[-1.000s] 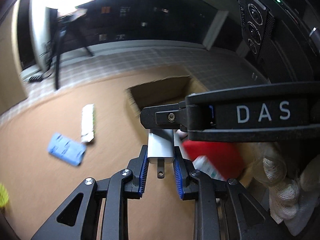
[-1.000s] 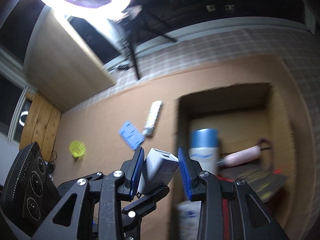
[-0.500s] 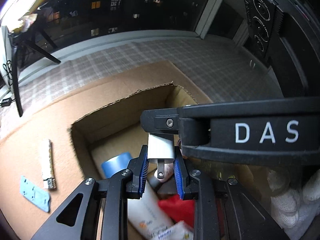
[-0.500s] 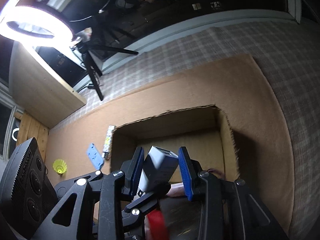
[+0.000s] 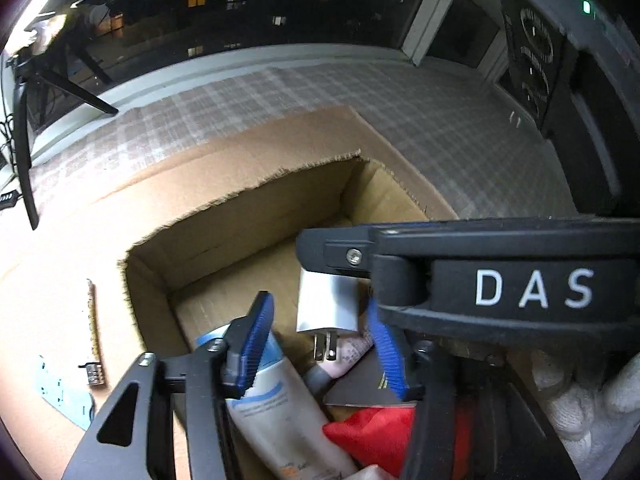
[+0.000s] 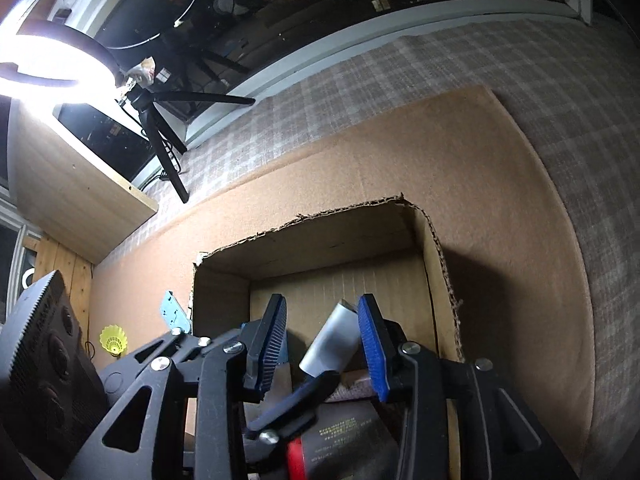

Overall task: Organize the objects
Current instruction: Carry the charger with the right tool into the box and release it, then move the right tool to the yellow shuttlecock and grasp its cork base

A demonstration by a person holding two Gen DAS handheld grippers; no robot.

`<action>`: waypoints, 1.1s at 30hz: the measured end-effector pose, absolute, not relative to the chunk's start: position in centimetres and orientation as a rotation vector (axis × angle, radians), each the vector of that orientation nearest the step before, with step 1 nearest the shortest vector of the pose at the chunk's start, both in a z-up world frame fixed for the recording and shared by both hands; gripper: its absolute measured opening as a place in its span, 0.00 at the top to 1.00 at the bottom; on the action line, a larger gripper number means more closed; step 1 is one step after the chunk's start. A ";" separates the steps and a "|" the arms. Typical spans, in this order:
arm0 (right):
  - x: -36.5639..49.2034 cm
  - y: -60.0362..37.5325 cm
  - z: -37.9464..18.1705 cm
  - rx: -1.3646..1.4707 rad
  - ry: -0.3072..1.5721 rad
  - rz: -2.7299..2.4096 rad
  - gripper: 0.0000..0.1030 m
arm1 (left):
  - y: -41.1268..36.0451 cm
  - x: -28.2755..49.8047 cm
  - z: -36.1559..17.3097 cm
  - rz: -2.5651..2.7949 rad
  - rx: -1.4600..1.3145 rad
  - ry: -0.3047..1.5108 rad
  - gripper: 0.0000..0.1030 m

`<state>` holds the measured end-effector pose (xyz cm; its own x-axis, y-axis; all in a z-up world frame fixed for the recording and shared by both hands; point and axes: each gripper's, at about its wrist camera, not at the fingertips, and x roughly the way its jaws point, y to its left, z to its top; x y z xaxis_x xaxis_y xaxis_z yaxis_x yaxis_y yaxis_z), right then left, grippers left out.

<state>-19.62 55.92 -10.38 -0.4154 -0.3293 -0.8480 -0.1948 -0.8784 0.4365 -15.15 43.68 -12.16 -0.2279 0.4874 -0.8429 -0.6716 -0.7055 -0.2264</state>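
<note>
A white charger plug hangs over the open cardboard box, prongs down. My left gripper is around it with its jaws opening, and neither blue pad presses on it. My right gripper is opening too. In the right wrist view the charger leans tilted against the right-hand pad, with a clear gap to the other pad. The right gripper's black finger crosses above the charger in the left wrist view. The box lies below both grippers.
In the box lie a white tube with a blue cap, a red pouch, a pink tube and a dark packet. On the brown mat outside are a blue card, a thin strip and a yellow shuttlecock. A gloved hand is at lower right.
Both grippers swung from the mat to above the box. The left jaws then spread off the charger, the right jaws widened a little, and the charger tipped against one pad.
</note>
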 end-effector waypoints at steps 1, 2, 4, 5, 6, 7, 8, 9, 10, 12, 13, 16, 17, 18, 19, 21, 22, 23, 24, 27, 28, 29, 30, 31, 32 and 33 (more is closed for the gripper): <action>-19.4 55.9 -10.2 1.644 -0.746 -2.473 0.64 | 43.3 -14.8 -12.0 1.997 -1.272 0.236 0.48; -19.2 55.8 -9.9 1.637 -0.748 -2.481 0.64 | 43.0 -14.7 -11.8 2.001 -1.271 0.233 0.48; -18.9 55.7 -9.4 1.623 -0.753 -2.490 0.63 | 42.2 -14.6 -11.4 2.006 -1.265 0.229 0.48; -18.6 55.5 -9.0 1.614 -0.752 -2.494 0.63 | 41.6 -14.4 -11.1 2.011 -1.260 0.223 0.48; -18.4 55.3 -8.7 1.607 -0.747 -2.500 0.63 | 41.1 -14.2 -10.9 2.012 -1.258 0.218 0.48; -18.2 55.1 -8.4 1.600 -0.742 -2.509 0.62 | 40.4 -14.0 -10.5 2.013 -1.253 0.211 0.48; -17.9 54.8 -8.0 1.591 -0.738 -2.520 0.62 | 39.7 -13.8 -10.3 2.017 -1.251 0.205 0.48; -17.7 54.6 -7.7 1.584 -0.738 -2.527 0.61 | 39.0 -13.8 -10.0 2.022 -1.251 0.199 0.48; -17.4 54.2 -7.4 1.576 -0.743 -2.531 0.60 | 38.1 -13.7 -9.8 2.027 -1.251 0.193 0.48; -16.9 53.4 -6.9 1.557 -0.757 -2.530 0.60 | 36.3 -13.4 -9.3 2.043 -1.244 0.187 0.48; -16.7 52.9 -6.7 1.551 -0.754 -2.531 0.59 | 34.9 -13.1 -9.0 2.056 -1.238 0.186 0.48; -15.9 50.6 -5.9 1.531 -0.707 -2.538 0.58 | 31.5 -12.9 -8.8 2.100 -1.240 0.164 0.47; -15.7 49.7 -5.7 1.525 -0.693 -2.535 0.58 | 29.9 -12.8 -8.7 2.115 -1.246 0.149 0.47; -15.4 48.9 -5.6 1.522 -0.685 -2.527 0.58 | 28.4 -12.5 -8.6 2.129 -1.252 0.140 0.47; -15.2 47.9 -5.6 1.517 -0.676 -2.517 0.58 | 26.8 -12.6 -8.6 2.147 -1.259 0.133 0.47; -15.0 46.1 -5.5 1.507 -0.660 -2.495 0.57 | 23.5 -12.5 -8.2 2.184 -1.272 0.125 0.47; -14.9 45.1 -5.5 1.503 -0.651 -2.487 0.57 | 21.8 -12.5 -8.1 2.202 -1.277 0.121 0.47; -14.8 44.0 -5.4 1.499 -0.637 -2.479 0.57 | 19.9 -12.4 -7.9 2.227 -1.285 0.112 0.47; -14.7 42.8 -5.4 1.497 -0.615 -2.473 0.57 | 18.5 -12.4 -7.7 2.246 -1.293 0.103 0.47; -14.3 39.6 -5.5 1.491 -0.560 -2.463 0.56 | 13.1 -12.9 -7.5 2.320 -1.314 0.057 0.47; -14.2 38.6 -5.6 1.490 -0.550 -2.457 0.56 | 11.0 -13.2 -7.4 2.348 -1.324 0.031 0.47; -14.1 37.5 -5.7 1.488 -0.544 -2.451 0.56 | 9.6 -13.7 -7.6 2.365 -1.332 0.012 0.47; -14.0 36.5 -5.8 1.487 -0.539 -2.445 0.56 | 8.0 -14.1 -7.7 2.380 -1.342 -0.006 0.47; -13.9 35.5 -6.0 1.486 -0.532 -2.439 0.56 | 6.4 -14.4 -7.7 2.397 -1.352 -0.023 0.47; -13.8 34.6 -6.2 1.484 -0.522 -2.436 0.56 | 4.7 -14.7 -7.8 2.416 -1.362 -0.040 0.47; -13.6 33.6 -6.4 1.482 -0.511 -2.435 0.56 | 3.4 -14.9 -7.9 2.429 -1.370 -0.054 0.47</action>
<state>-13.64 33.64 -6.38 -0.4540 -0.3823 -0.8048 0.0265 -0.9087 0.4167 -14.95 3.42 -7.94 -0.4706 0.3190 -0.8227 -0.2822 -0.9378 -0.2022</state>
